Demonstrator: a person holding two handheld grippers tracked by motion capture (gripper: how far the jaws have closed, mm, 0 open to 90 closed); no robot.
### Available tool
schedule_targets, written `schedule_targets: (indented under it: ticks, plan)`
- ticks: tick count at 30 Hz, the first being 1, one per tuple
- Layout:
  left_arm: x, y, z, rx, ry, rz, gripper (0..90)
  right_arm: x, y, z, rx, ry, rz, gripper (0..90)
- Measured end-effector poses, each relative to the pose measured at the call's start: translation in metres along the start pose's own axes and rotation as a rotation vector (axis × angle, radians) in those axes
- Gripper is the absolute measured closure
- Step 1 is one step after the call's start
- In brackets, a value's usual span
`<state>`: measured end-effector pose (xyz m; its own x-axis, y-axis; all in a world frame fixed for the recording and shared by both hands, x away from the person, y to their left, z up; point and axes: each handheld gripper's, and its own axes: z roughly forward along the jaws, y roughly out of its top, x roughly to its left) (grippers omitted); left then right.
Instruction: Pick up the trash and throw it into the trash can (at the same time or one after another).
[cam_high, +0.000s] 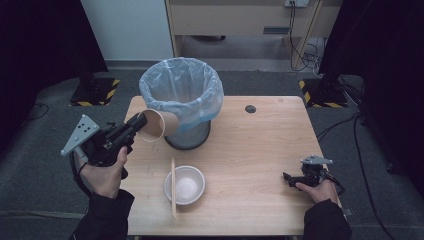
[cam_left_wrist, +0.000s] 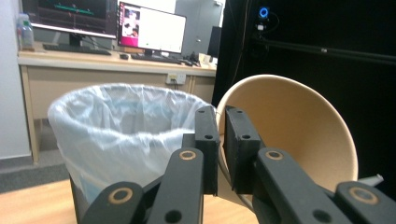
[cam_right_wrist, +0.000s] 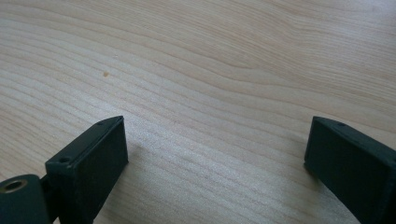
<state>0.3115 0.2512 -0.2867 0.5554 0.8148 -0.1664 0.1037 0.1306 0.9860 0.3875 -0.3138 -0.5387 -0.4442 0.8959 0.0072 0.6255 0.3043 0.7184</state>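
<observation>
The left tongs (cam_high: 136, 121) grip a paper bowl (cam_high: 156, 126) by its rim — tilted, at nine o'clock of the lined bin (cam_high: 182, 95). The right tongs (cam_right_wrist: 215, 154) gape over bare bench (cam_right_wrist: 224, 60).

Bin (cam_high: 187, 107) stands on the table (cam_high: 260, 150), far side, left of centre. Cup (cam_high: 156, 125) tipped sideways at the bin's left flank, pinched at its rim by the left gripper (cam_high: 139, 121), above the table's left edge. Bowl (cam_high: 186, 185) sits near side, in front of the bin; a lid (cam_high: 173, 187) stands on edge, touching its left. Right gripper (cam_high: 289, 178) rests low at the table's near right, well apart from the rest.
</observation>
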Motion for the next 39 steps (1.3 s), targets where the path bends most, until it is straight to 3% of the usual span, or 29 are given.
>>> schedule_targets:
  ticks: [10, 20, 39]
  plan:
    - [0.007, 0.031, 0.018, -0.013, 0.032, 0.035, 83.9, 0.000, 0.000, 0.000, 0.002, 0.002, -0.001, 5.1]
    - [0.015, 0.051, 0.032, -0.039, 0.059, 0.035, 83.9, 0.001, 0.000, 0.001, 0.005, 0.003, 0.001, 4.6]
    - [0.034, 0.055, 0.086, -0.032, 0.156, 0.045, 83.9, 0.001, 0.001, 0.001, 0.007, 0.005, 0.001, 4.3]
